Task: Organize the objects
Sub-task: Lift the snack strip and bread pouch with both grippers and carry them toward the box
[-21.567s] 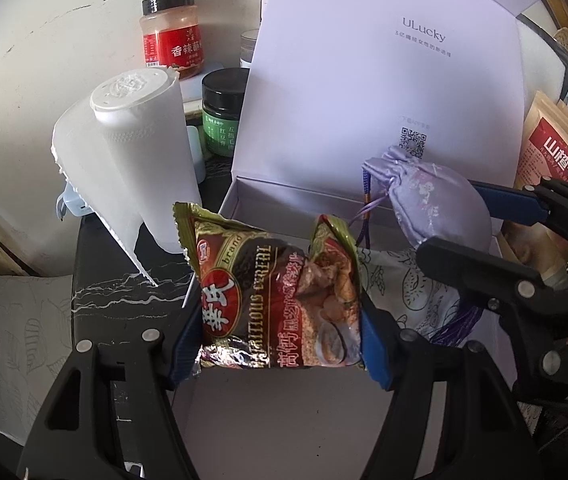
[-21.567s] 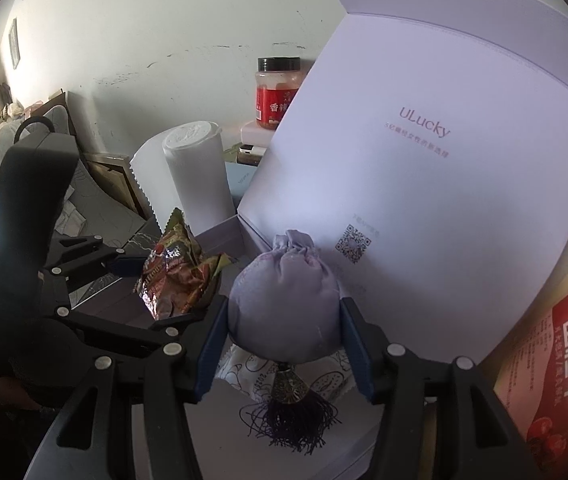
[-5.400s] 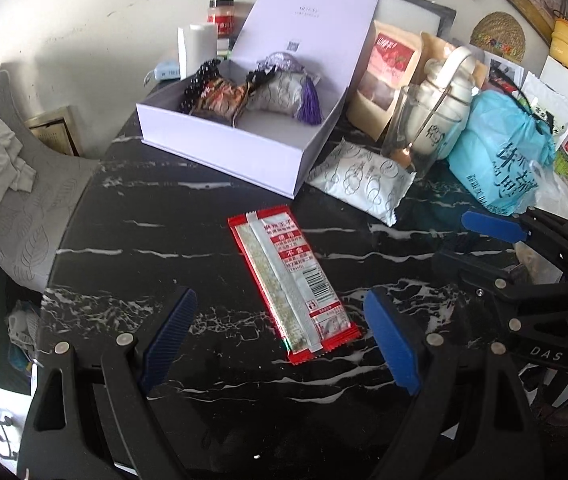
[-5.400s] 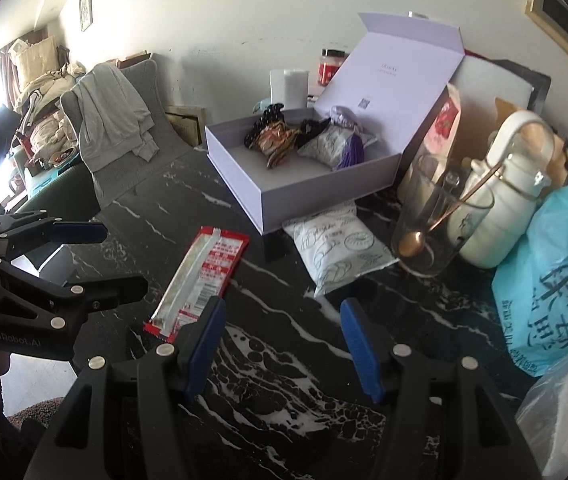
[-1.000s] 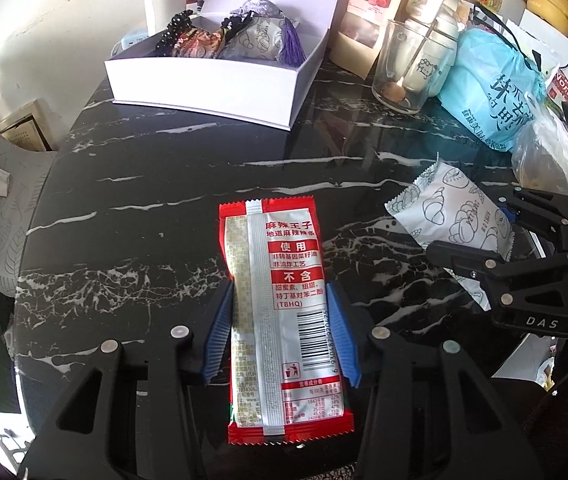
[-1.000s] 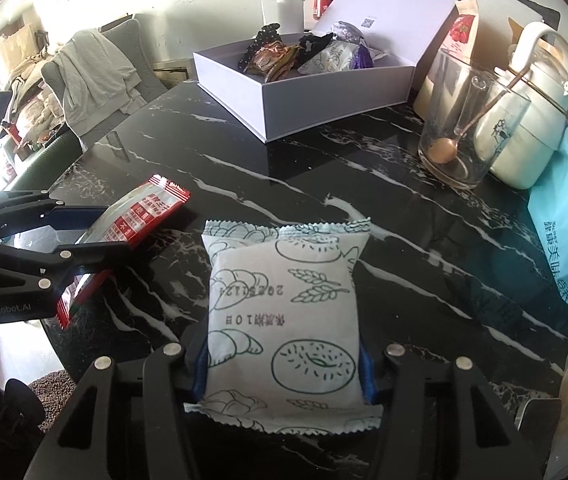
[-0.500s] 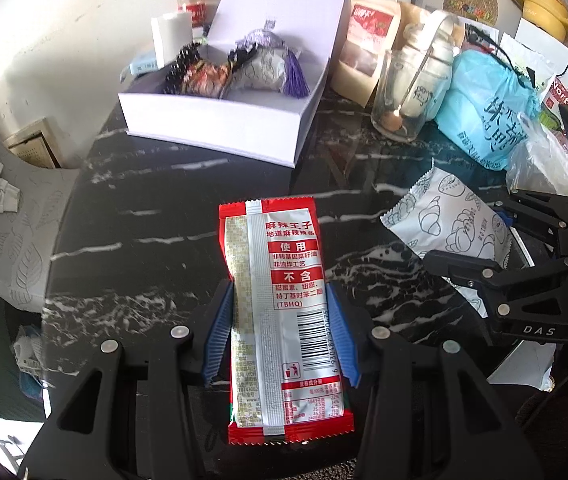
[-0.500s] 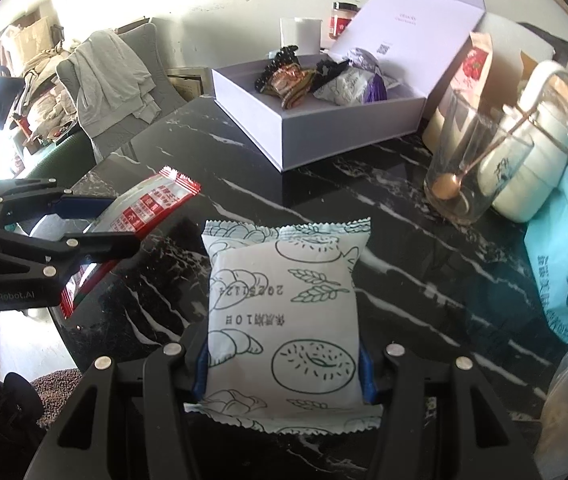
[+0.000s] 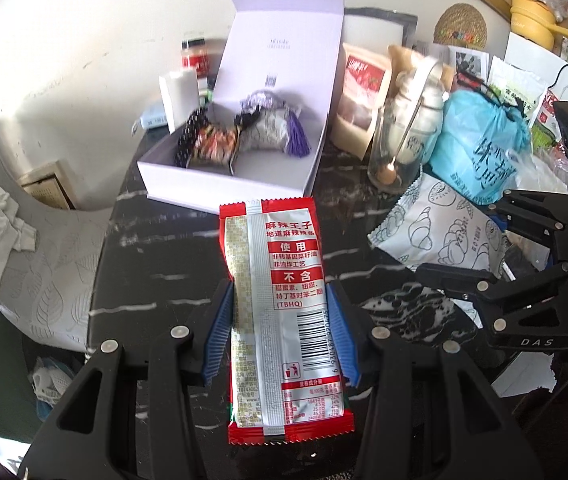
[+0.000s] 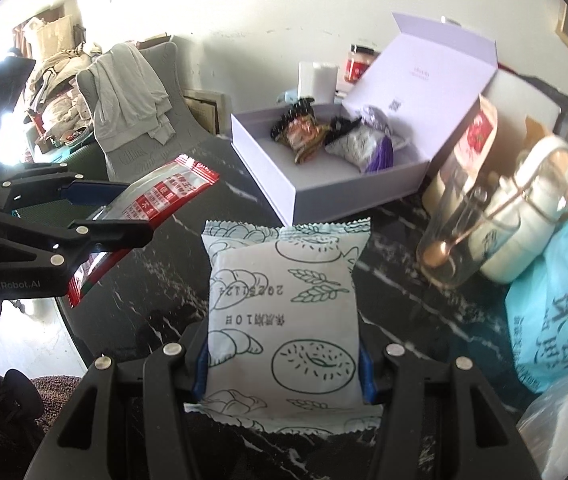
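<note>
My left gripper (image 9: 279, 328) is shut on a long red and silver snack packet (image 9: 279, 304) and holds it above the black marble table (image 9: 155, 264). My right gripper (image 10: 284, 356) is shut on a pale bread packet with bakery drawings (image 10: 284, 312), also held above the table. Each held packet shows in the other view: the bread packet (image 9: 440, 236) and the red packet (image 10: 151, 200). The open lilac box (image 9: 239, 168) stands at the far side, lid up, holding a brown snack bag (image 9: 213, 146), a lavender pouch (image 9: 271, 128) and black beads (image 9: 187, 140). The box also shows in the right wrist view (image 10: 324, 184).
Right of the box stand a glass with a spoon (image 10: 456, 236), a white kettle (image 10: 532, 220), a red-label pouch (image 9: 360, 96) and a blue plastic bag (image 9: 484, 152). A paper roll (image 9: 179, 96) and red jar (image 9: 193, 56) sit behind the box. A grey chair (image 9: 31, 240) is at left.
Both grippers have risen and tilted up with their packets still held. The box now sits lower and nearer in both views than half a second ago.
</note>
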